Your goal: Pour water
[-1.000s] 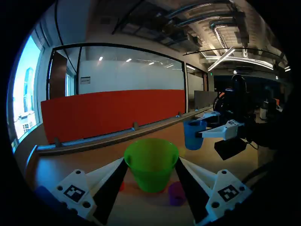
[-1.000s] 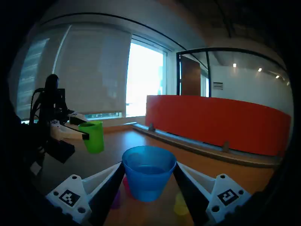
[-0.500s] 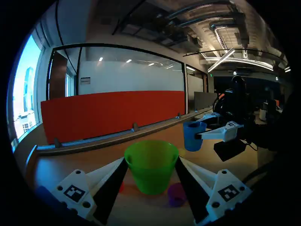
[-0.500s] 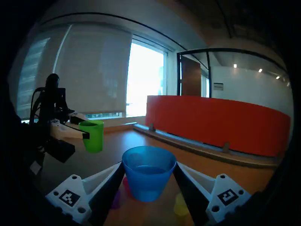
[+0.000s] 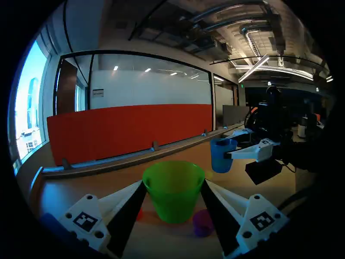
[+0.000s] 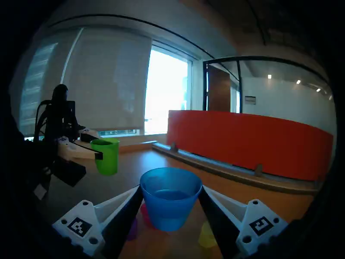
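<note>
Holding two cups above table (image 6: 267,192).
Grasping green cup (image 5: 174,196) in left gripper (image 5: 173,183); clamping blue cup (image 6: 170,205), farther right, in right gripper (image 6: 170,188).

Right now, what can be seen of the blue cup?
The blue cup looks like translucent plastic, tapered and widest at its round rim. It stands upright. Some water sits in it, below the rim. The right claw grips it, with one finger on each side wall. It seems to be held just above the wooden table.

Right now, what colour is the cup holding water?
The cup is blue; the right gripper view shows it best.
</note>
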`<state>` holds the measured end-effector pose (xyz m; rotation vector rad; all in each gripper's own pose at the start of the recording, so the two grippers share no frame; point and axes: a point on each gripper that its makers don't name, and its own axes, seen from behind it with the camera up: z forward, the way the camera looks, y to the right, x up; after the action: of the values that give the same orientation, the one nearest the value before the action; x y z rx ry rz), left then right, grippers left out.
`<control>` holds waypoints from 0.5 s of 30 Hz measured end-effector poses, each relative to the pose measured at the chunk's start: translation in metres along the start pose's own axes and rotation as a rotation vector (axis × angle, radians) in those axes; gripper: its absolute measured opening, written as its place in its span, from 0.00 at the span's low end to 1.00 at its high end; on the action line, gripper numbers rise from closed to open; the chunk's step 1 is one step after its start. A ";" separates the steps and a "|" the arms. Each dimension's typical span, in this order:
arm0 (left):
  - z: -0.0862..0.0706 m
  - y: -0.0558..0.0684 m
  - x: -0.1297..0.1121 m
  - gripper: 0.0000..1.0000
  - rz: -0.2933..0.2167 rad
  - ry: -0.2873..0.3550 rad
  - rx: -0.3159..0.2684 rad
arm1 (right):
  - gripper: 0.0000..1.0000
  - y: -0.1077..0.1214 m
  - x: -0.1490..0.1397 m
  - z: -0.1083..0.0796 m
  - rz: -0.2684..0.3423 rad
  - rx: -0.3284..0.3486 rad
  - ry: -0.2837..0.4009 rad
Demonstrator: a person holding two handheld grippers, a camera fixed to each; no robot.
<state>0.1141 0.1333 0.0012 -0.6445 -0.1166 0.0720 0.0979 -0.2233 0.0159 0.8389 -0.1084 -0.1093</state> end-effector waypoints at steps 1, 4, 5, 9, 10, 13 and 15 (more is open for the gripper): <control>0.000 0.000 0.000 0.87 0.000 0.000 -0.001 | 0.91 0.000 0.000 0.000 -0.001 0.000 0.000; 0.001 0.001 -0.001 0.86 -0.002 -0.001 -0.004 | 0.91 0.001 0.000 0.000 -0.003 -0.002 0.001; 0.001 0.001 -0.001 0.86 -0.003 -0.002 -0.005 | 0.91 0.001 0.000 0.000 -0.004 -0.003 0.001; 0.001 0.004 -0.001 0.86 -0.004 -0.004 -0.014 | 0.91 0.001 0.001 0.000 -0.004 -0.002 0.004; 0.001 0.004 -0.001 0.86 -0.004 -0.003 -0.015 | 0.91 0.002 0.001 0.000 -0.004 -0.003 0.004; 0.001 0.005 0.000 0.86 -0.003 -0.002 -0.018 | 0.91 0.002 0.003 -0.001 -0.005 -0.005 0.006; 0.002 0.005 0.000 0.86 -0.004 -0.003 -0.019 | 0.91 0.002 0.004 -0.001 -0.007 -0.004 0.006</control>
<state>0.1133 0.1384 -0.0006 -0.6629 -0.1214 0.0684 0.1023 -0.2220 0.0168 0.8352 -0.0997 -0.1140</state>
